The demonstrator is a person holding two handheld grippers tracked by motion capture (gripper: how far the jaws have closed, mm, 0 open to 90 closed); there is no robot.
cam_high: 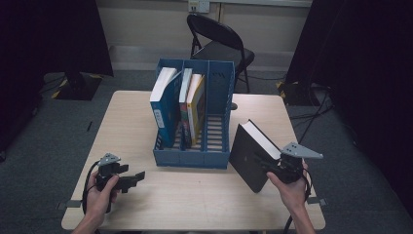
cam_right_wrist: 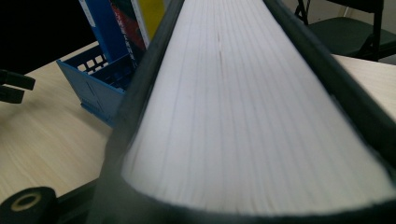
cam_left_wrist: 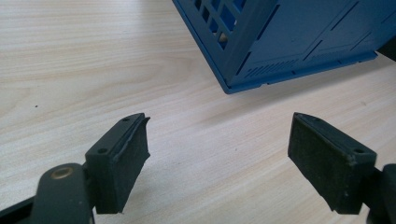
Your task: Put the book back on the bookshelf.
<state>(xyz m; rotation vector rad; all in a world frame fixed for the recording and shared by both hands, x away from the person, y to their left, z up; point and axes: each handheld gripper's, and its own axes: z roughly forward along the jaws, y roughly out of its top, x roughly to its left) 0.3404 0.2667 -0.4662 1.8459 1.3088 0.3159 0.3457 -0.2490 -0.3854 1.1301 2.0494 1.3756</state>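
We note a black-covered book (cam_high: 251, 156) with white page edges. The slotted file rack (cam_high: 192, 158) is blue and holds blue (cam_high: 163, 114), red-patterned (cam_high: 184, 117) and yellow (cam_high: 197, 109) books. The worktop (cam_high: 195, 195) shows pale wood grain. Both grippers' fingers (cam_left_wrist: 123, 161) are black.

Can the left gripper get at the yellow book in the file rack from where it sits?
Probably yes. The left gripper is open and holds nothing, and bare table lies between it and the blue rack. The yellow book stands in the middle slot, top edge exposed, tight against its neighbour.
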